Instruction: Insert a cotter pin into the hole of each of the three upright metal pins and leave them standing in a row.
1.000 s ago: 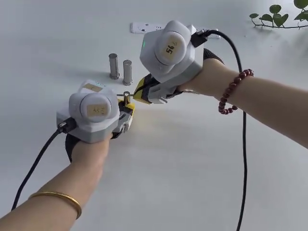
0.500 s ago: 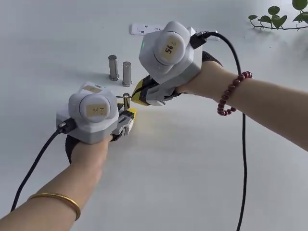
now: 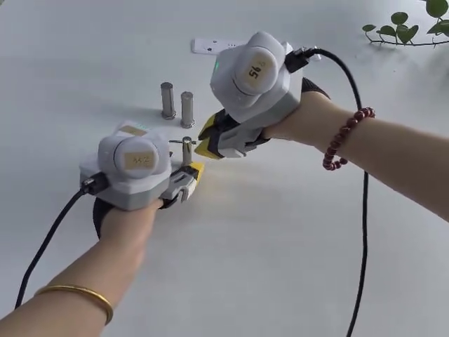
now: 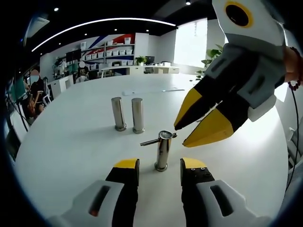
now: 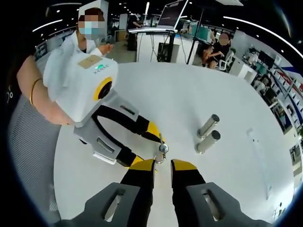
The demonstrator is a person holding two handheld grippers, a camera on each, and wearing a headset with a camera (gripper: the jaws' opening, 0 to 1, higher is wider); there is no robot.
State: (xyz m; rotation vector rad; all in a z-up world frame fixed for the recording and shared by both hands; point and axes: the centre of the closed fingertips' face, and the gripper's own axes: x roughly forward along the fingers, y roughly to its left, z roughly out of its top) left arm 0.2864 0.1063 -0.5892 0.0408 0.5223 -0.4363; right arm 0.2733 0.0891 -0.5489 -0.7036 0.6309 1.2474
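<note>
Cotter pin (image 4: 150,141) lies level through the head of the nearest upright metal pin (image 4: 163,152), its free end pointing away from the right gripper (image 4: 181,135), whose parted, empty jaws hang just beside the pin head on the opposite side. The left gripper (image 4: 160,163) is nearer, its jaws released either side of that pin's foot without touching, so any steadying squeeze would likely fall to it; the other two metal pins (image 4: 118,113) stand together further back
</note>
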